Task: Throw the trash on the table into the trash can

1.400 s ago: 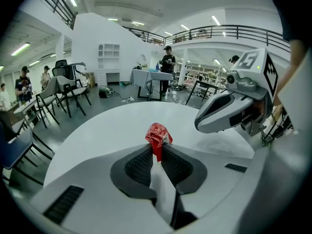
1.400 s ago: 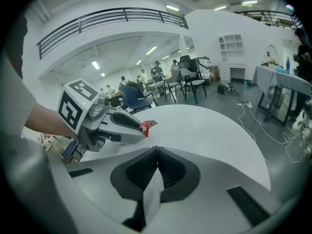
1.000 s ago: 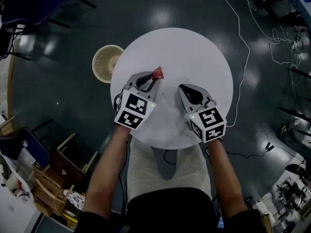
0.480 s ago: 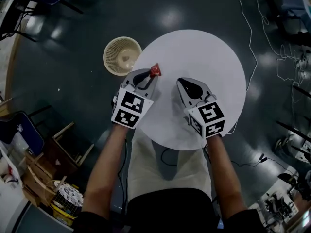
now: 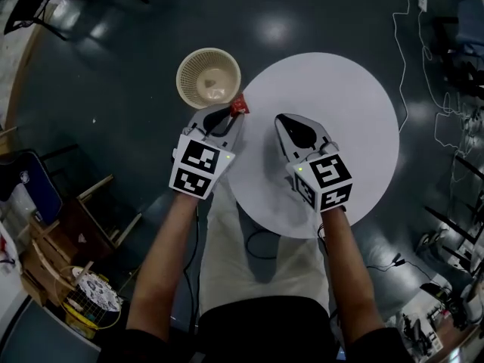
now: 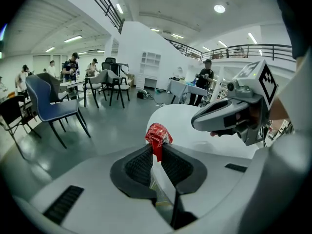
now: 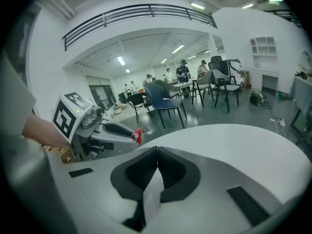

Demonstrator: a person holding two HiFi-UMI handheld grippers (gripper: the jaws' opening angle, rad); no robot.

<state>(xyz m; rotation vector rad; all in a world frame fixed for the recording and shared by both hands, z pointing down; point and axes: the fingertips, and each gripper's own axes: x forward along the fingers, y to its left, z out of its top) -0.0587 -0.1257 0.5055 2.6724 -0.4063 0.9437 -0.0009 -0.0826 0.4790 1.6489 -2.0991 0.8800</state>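
The left tongs (image 5: 231,113) (image 6: 156,148) are closed on a crumpled red wrapper (image 5: 240,105) (image 6: 157,133). The tips pinch its lower part and the rest of it stands out above them. In the head view the wrapper is at the left edge of the round white surface (image 5: 333,119), between that edge and the rim of the trash can (image 5: 189,65). The trash can is a pale round basket that stands on the dark floor (image 5: 113,97), just beside the surface. The right tongs (image 5: 281,119) (image 7: 157,150) are over the surface with the two pads pressed together and nothing between them. In the right gripper view the wrapper (image 7: 137,134) shows at the tip of the left tongs. Both tongs point away from the person.
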